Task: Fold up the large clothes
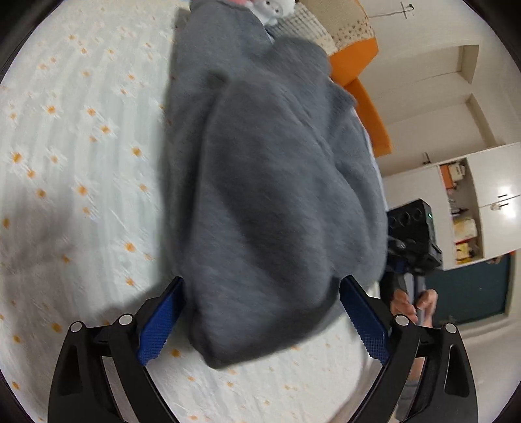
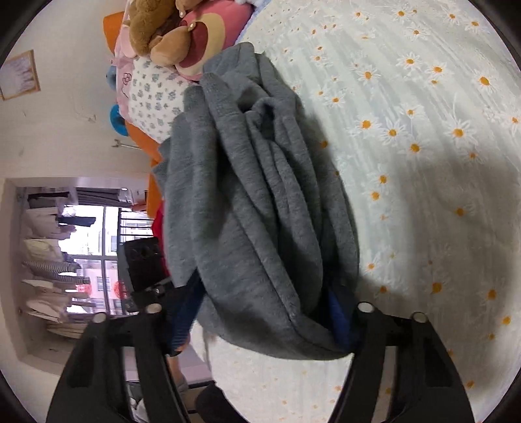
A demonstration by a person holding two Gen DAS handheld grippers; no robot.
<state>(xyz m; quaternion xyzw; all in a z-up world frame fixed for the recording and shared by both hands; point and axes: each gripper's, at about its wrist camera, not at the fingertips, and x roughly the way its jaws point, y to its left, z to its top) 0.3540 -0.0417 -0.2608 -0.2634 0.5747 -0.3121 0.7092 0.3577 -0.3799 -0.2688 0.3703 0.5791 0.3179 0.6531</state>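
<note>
On the daisy-print bedspread we see the grey sweater bunched from 12 to 6 o'clock. Our left gripper stands spread around its near end; our right gripper pinches its folds.

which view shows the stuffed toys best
The right wrist view: the stuffed toys, brown and pink, sit in clear sight at the top, beyond the grey sweater. The left wrist view catches only a small white and pink bit at its top edge.
</note>
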